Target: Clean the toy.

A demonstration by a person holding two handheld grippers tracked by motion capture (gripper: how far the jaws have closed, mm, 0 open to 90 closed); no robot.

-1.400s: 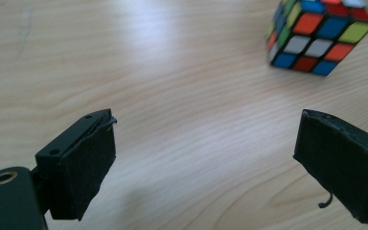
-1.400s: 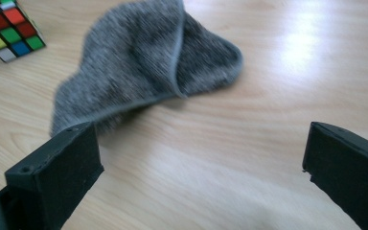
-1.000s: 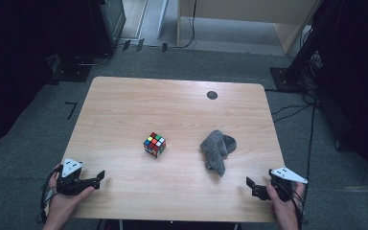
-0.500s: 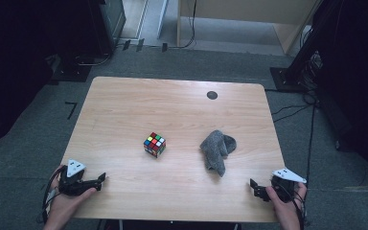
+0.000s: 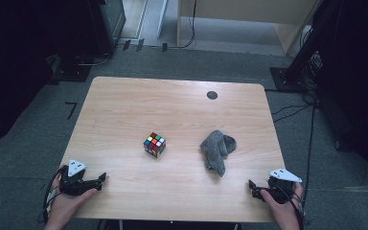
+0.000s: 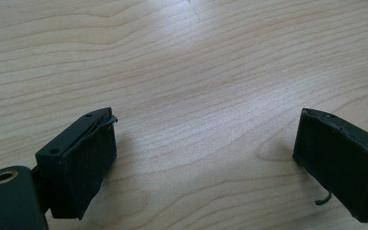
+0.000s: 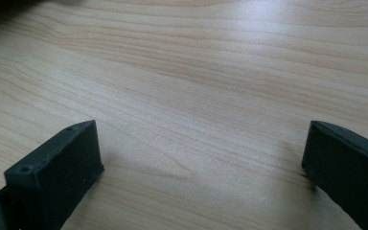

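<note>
A multicoloured puzzle cube (image 5: 154, 144) sits near the middle of the wooden table (image 5: 124, 105). A crumpled grey cloth (image 5: 216, 150) lies to its right. My left gripper (image 5: 101, 178) rests at the table's front left corner, held by a hand, and points toward the centre. Over bare wood, the left gripper (image 6: 206, 158) has its jaws wide apart and holds nothing. At the front right corner, my right gripper (image 5: 252, 188) points left. The right gripper (image 7: 201, 167) is likewise open above bare wood.
A small dark round mark (image 5: 212, 95) sits near the table's far edge. Grey carpet surrounds the table, with cables and a dark stand (image 5: 292, 72) on the right and dark equipment at the back left.
Both grippers have drifted slightly toward the table's front edge; the cube and cloth have not moved.
</note>
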